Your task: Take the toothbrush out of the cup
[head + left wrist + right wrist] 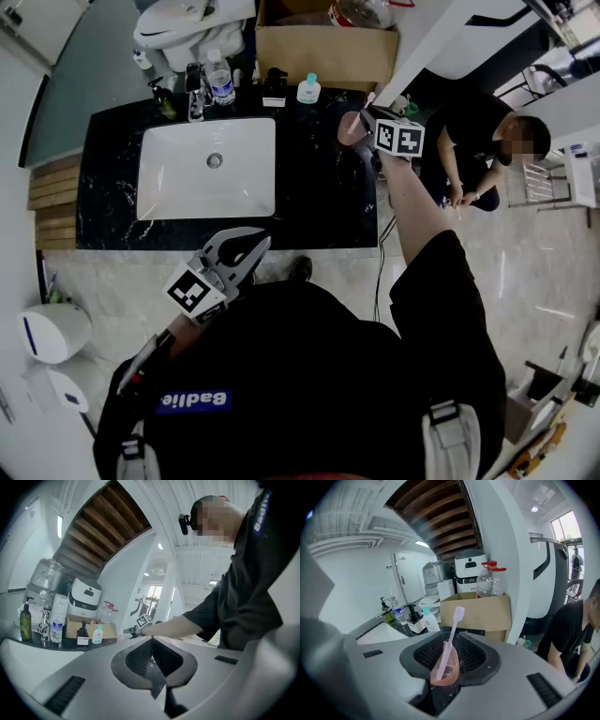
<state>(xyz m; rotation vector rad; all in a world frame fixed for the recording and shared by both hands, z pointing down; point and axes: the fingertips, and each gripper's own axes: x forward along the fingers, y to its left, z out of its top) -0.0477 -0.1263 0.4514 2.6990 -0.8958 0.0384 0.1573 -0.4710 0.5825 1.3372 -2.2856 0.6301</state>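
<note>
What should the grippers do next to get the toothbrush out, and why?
Probably swing the left gripper across and open its shut jaws toward the toothbrush: the right gripper clamps the pink cup, with the toothbrush standing in it untouched.

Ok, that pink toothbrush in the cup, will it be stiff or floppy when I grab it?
The toothbrush looks like thin moulded plastic, so probably stiff and light. It leans loose in the cup, so it may swing when nudged.

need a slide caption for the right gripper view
Right gripper shut on a pink cup with a pink toothbrush standing in it.
</note>
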